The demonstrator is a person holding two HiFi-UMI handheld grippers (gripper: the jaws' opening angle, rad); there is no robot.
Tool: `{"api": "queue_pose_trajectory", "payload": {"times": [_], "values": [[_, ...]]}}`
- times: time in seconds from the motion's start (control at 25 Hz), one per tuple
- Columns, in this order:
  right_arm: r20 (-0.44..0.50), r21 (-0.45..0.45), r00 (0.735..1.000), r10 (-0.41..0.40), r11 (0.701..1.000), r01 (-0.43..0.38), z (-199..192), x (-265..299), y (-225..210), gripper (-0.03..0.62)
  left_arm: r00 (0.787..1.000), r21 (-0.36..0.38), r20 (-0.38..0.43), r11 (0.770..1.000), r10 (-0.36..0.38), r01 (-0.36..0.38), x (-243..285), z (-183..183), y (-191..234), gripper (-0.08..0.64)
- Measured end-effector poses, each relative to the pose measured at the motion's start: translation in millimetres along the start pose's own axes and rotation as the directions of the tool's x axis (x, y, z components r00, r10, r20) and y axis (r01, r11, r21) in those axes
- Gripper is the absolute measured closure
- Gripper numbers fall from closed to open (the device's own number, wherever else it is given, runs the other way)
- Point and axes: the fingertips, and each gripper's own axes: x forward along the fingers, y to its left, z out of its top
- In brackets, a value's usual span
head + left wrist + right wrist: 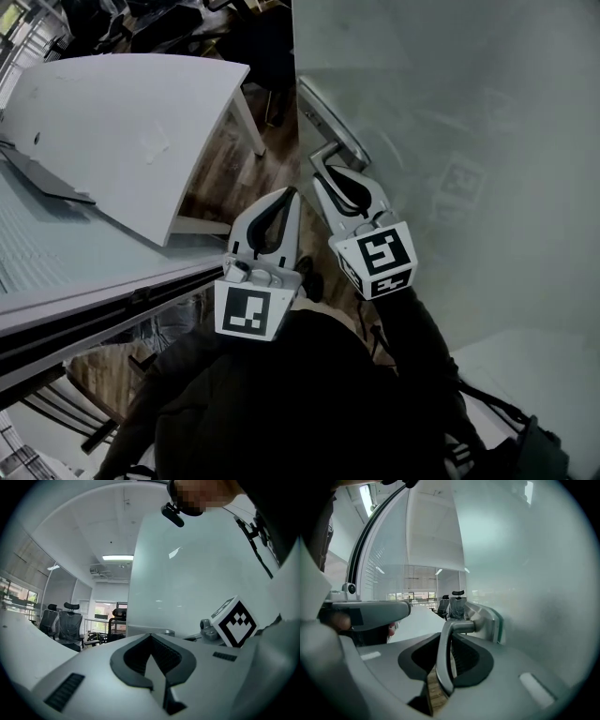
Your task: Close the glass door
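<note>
Head view looks down on a person's dark sleeves [309, 394], closest to the camera. Each hand holds a gripper, and the two sit side by side, just apart.

The left gripper [292, 193] has its jaws together at the tips. In the left gripper view, nothing sits between the jaws of the left gripper [151, 636]. It holds nothing, and it is near the door but not touching it.

The right gripper [324, 172] is a little further out. Its jaws are clamped on the door handle [328, 153]. The right gripper view shows this well: the silver door handle [442, 656] runs down between the two dark pads of the right gripper [451, 638], and the pads press on it from both sides. The handle bends at the top and goes into a metal plate [487, 620] on the door. The marker cube [234, 620] of the right gripper shows in the left gripper view too.

The glass door [450, 122] is cloudy and grey. It stands upright on the right side and fills most of that side. In the right gripper view the glass door [534, 573] is just beside the gripper, on its right.

Under the grippers is a wooden floor [225, 164]. To the left, past the grippers, stands a white table [122, 122], well apart from the door.

Far off, past the door's edge, there are black office chairs [65, 623] and bright windows [101, 609].
</note>
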Motion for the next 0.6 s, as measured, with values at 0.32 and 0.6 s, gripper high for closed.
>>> {"api": "queue_pose_trajectory", "payload": {"times": [0.32,0.6], "values": [[0.005,-0.008,0.998,0.063,0.998,-0.063,-5,-1,40,0.525,0.995,0.004,-0.009,0.995,0.097,-0.097,-51,-12,12,0.563],[0.005,-0.018,0.996,0.091,0.996,-0.091,-6,-8,77,0.526,0.993,0.014,-0.004,0.993,0.118,-0.118,-97,-8,29,0.563]]}}
